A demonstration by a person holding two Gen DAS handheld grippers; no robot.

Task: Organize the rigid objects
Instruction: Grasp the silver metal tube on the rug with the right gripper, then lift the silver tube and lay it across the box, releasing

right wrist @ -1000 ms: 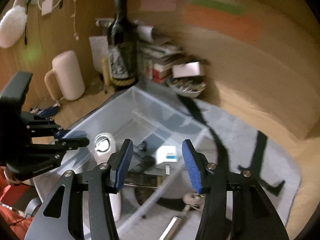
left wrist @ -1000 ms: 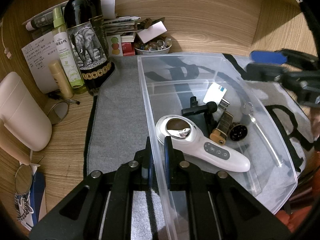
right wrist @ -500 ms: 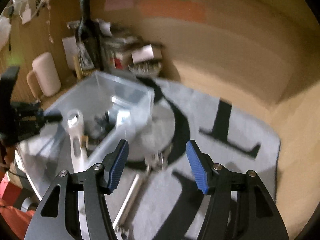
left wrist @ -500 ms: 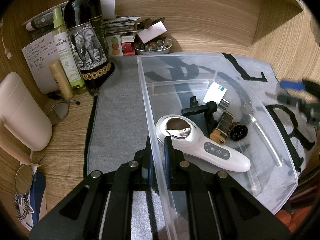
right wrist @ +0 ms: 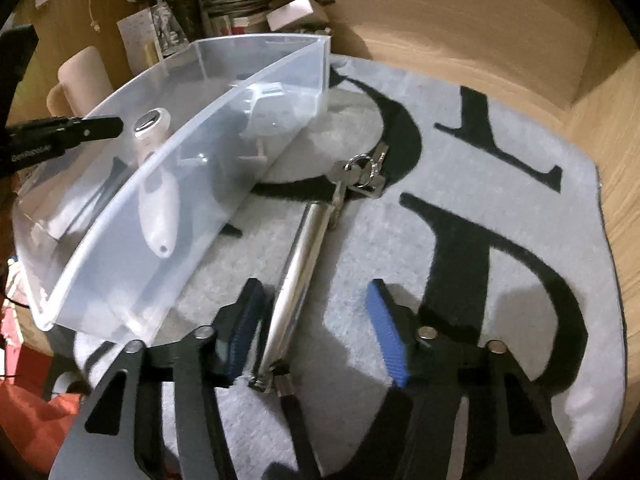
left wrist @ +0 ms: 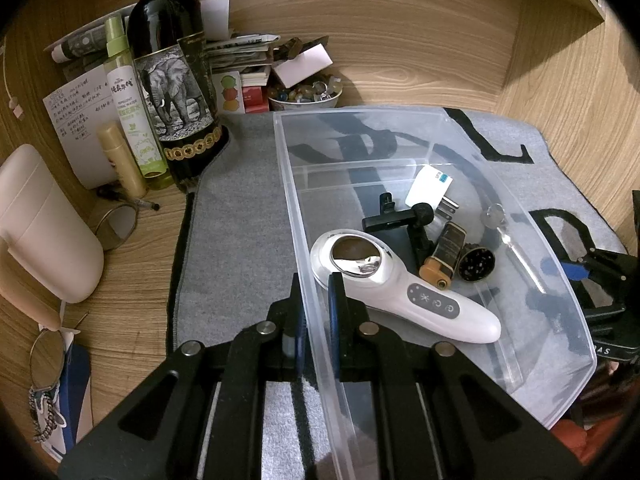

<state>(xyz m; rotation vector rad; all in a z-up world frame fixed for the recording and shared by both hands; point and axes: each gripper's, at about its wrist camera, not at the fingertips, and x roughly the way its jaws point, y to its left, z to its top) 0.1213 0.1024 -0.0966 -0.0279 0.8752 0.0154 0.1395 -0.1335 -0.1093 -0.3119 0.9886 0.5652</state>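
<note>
Left gripper clamps clear bin wall | right gripper closing, seemingly astride steel tube

Clear glossy plastic bin sits on a matt, fuzzy grey cloth mat; polished metal tube; wood-grain desk.

Both views are dim and warm, with dark vignetted corners and strong fisheye bending toward the edges. The left wrist view is sharp: a bright reflection sits on the mirror face of the white handheld device, and soft glare runs along the clear plastic bin. The right wrist view is softer, smeared by motion blur, worst at the wooden wall and cluttered far corner. There, the right tool casts hard shadows on the grey rug, and the metal tube shows a white streak of glare.
</note>
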